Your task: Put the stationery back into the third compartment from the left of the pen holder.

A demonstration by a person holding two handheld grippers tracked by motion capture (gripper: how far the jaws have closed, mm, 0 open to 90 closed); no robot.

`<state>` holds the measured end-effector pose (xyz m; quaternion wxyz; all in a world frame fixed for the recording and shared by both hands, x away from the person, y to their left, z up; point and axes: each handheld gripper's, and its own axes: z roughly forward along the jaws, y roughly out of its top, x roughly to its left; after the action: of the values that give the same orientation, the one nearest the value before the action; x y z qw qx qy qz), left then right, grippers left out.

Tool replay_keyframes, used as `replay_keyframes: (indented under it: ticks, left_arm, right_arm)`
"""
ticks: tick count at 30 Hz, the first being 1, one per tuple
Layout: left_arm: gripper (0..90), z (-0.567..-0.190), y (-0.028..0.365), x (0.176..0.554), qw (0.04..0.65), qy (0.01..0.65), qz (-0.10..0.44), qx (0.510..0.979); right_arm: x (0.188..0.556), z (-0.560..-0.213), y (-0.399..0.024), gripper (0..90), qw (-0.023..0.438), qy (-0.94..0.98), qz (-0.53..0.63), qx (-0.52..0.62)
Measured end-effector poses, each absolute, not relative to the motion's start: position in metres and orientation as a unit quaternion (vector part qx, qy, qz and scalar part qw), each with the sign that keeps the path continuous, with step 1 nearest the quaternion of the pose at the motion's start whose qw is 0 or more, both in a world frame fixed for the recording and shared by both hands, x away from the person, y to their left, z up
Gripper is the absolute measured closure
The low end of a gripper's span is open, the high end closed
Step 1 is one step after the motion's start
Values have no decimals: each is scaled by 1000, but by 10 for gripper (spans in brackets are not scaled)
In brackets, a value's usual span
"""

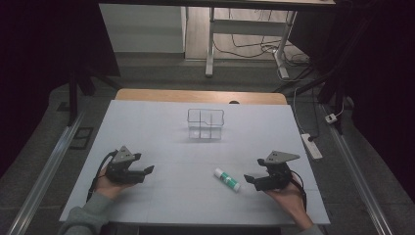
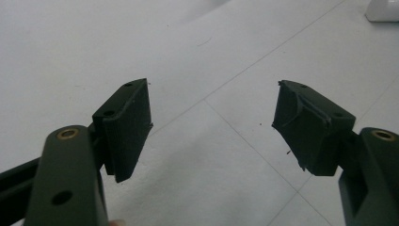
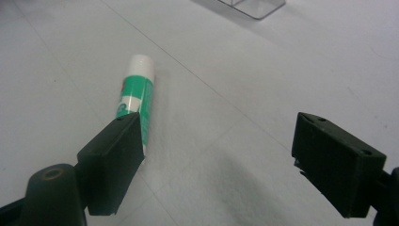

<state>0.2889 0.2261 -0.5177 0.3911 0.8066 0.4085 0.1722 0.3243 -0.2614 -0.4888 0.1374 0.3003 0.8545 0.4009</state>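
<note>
A green and white glue stick [image 1: 226,179] lies flat on the white table, front right of centre. My right gripper [image 1: 250,177] rests just to its right, open, with nothing between the jaws. In the right gripper view the glue stick [image 3: 135,99] runs away from the left jaw, partly hidden behind it; the right gripper [image 3: 214,150] has bare table between its jaws. My left gripper [image 1: 147,172] sits at the front left, held in a hand, open and empty. The left gripper [image 2: 211,127] has its ribbed pads wide apart over bare table.
A clear divided container [image 1: 206,123] stands at the table's middle, farther back; its corner [image 3: 251,7] shows in the right gripper view. The white table top [image 1: 161,205] ends near the person. A power strip [image 1: 311,145] lies on the floor to the right.
</note>
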Motion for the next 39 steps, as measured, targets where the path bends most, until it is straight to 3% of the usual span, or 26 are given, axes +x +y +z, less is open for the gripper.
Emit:
replay_keyframes:
  ticks: [39]
  left_arm:
    - [266, -518, 223, 288, 384, 402, 173, 813]
  right_arm:
    - [351, -472, -205, 174, 102, 880, 374, 273]
